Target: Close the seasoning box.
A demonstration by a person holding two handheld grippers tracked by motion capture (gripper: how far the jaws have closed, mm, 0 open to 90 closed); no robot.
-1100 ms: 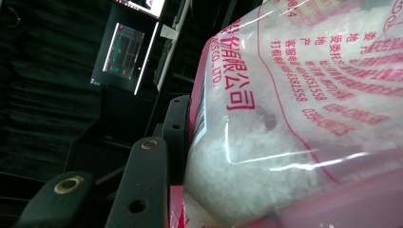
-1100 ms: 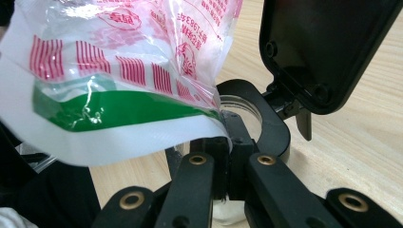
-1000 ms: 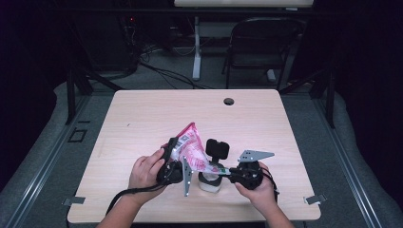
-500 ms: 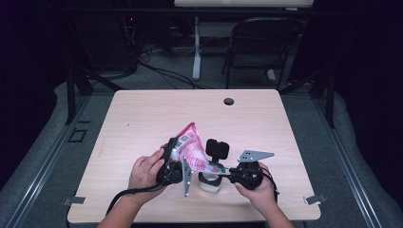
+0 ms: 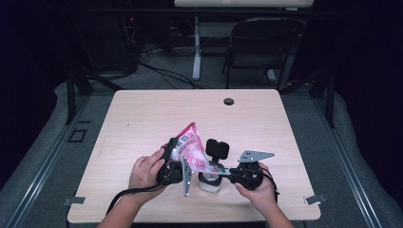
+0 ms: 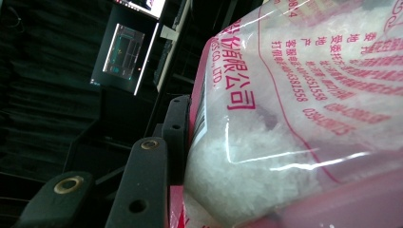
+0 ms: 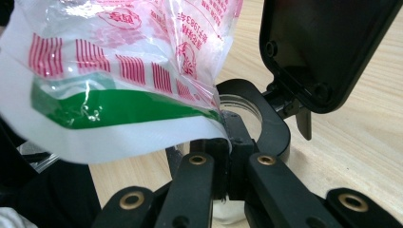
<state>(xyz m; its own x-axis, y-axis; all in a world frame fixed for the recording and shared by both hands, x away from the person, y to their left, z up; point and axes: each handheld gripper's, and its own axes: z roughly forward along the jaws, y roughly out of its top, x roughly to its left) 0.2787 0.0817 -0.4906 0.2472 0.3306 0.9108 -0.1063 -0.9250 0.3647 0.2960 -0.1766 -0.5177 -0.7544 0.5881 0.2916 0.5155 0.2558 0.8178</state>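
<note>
A clear bag [image 5: 190, 147] with pink print holds white crystals and hangs tilted over a small jar [image 5: 209, 183] at the table's near middle. My left gripper [image 5: 173, 156] is shut on the bag; in the left gripper view one black finger [image 6: 177, 128] presses the bag [image 6: 294, 118], and the other is hidden behind it. My right gripper [image 7: 233, 137] is shut on the black collar of the jar [image 7: 242, 107]. The jar's black flip lid [image 7: 323, 47] stands open. The bag's lower corner [image 7: 209, 118] rests at the jar's mouth.
The light wooden table [image 5: 142, 118] has a round cable hole [image 5: 229, 101] near its far edge. A black folding chair [image 5: 259, 47] and cables on the floor stand behind the table. Both of the person's hands rest close to the near edge.
</note>
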